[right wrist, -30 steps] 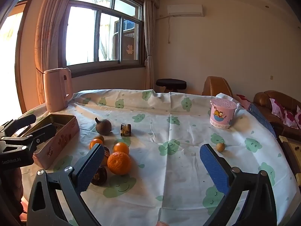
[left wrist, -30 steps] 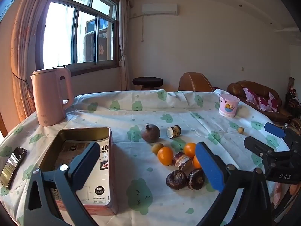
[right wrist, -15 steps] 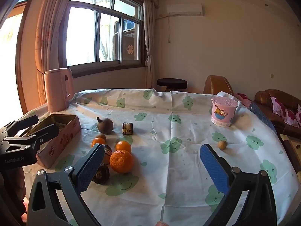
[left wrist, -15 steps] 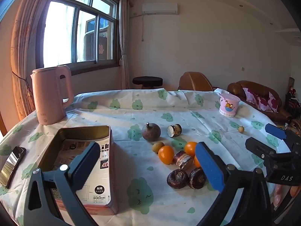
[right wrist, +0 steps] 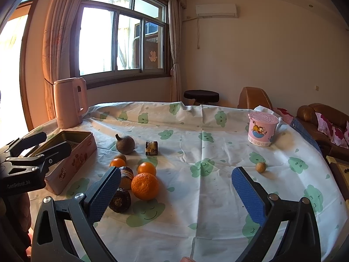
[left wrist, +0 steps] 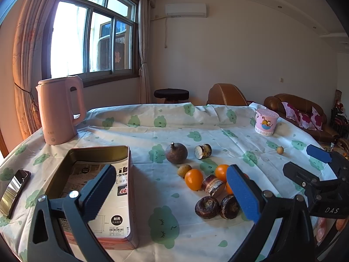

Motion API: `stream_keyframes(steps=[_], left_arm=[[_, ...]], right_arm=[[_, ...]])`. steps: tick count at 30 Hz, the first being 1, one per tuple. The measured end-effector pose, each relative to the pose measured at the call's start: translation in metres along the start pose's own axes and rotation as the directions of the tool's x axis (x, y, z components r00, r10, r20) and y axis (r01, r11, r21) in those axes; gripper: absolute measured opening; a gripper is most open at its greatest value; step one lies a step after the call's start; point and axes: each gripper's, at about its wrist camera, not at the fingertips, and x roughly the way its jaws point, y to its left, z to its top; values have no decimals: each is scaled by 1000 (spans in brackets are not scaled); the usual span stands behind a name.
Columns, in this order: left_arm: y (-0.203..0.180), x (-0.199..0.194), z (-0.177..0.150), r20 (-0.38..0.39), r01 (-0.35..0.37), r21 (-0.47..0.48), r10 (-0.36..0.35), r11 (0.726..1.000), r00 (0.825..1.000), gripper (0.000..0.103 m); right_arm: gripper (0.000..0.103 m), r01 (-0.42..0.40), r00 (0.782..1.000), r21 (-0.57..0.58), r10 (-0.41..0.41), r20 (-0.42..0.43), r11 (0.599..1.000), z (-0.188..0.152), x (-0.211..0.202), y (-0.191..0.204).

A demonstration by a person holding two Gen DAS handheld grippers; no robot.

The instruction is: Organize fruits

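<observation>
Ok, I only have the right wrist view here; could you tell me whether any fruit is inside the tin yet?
Observer: None. The left wrist view looks down into the tin and shows only a printed sheet on its bottom.
Operator: Thank you. Does anything lie on the side of the tin away from the fruit?
Observer: Yes, a phone lies flat on the tablecloth there, apart from the tin.
Operator: I can make out one dark round fruit by the big orange; is it alone?
Observer: No, there are two dark round fruits, side by side.
</observation>
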Motion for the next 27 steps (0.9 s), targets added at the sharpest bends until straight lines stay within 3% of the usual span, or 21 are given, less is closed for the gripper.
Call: stream_keyframes(steps=[27], left_arm=[[8, 0, -1, 0, -3, -11, 3, 1000, 1000, 103]], right_arm=[[102, -17, 1000, -1, 17, -9, 1000, -6, 2, 6]])
